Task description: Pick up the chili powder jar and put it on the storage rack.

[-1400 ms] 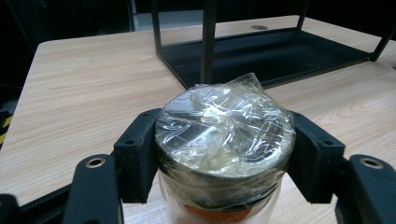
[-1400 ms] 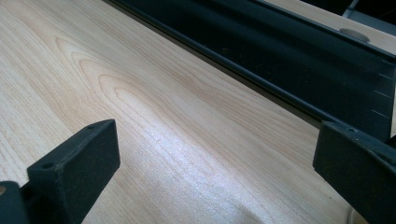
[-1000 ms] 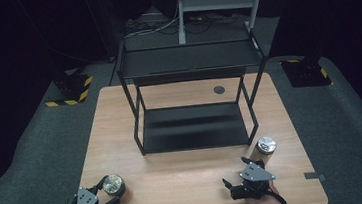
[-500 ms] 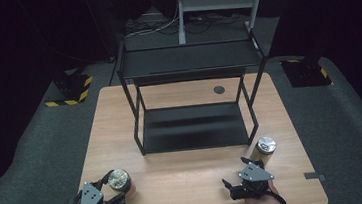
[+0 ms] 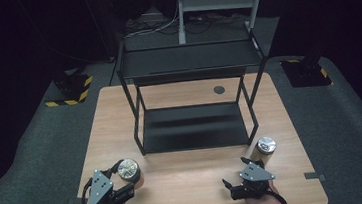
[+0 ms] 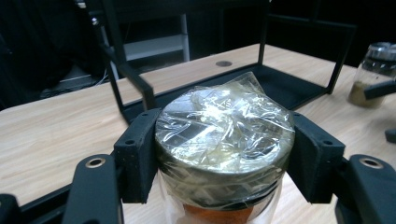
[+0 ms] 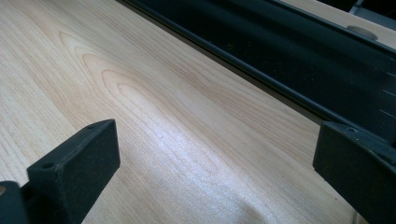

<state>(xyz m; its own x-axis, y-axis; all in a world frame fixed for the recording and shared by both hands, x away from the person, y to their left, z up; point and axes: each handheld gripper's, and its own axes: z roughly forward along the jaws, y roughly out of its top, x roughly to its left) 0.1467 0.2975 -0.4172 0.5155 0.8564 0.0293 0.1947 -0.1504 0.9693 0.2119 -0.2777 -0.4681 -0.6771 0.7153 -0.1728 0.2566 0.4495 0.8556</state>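
Note:
A jar with a silver lid under crinkled clear wrap [image 6: 224, 135] stands between the jaws of my left gripper [image 6: 224, 158], whose pads press on both sides of the lid. From the high view that jar [image 5: 128, 170] and the left gripper [image 5: 126, 178] are at the front left of the wooden table [image 5: 186, 182]. A second silver-lidded jar [image 5: 265, 146] stands at the front right, just behind my right gripper [image 5: 229, 189]. The right gripper [image 7: 215, 172] is open, with bare wood between its wide-apart jaws. The second jar [image 6: 380, 70] also appears far right in the left gripper view.
A black two-level metal rack [image 5: 194, 126] stands in the middle of the table, its lower shelf [image 7: 280, 46] close ahead of the right gripper. A small dark round grommet [image 5: 219, 90] lies behind it. Dark floor surrounds the table.
The left gripper and the jar between its jaws have moved together to the right and away from the front edge. The right gripper and the other jar have stayed put.

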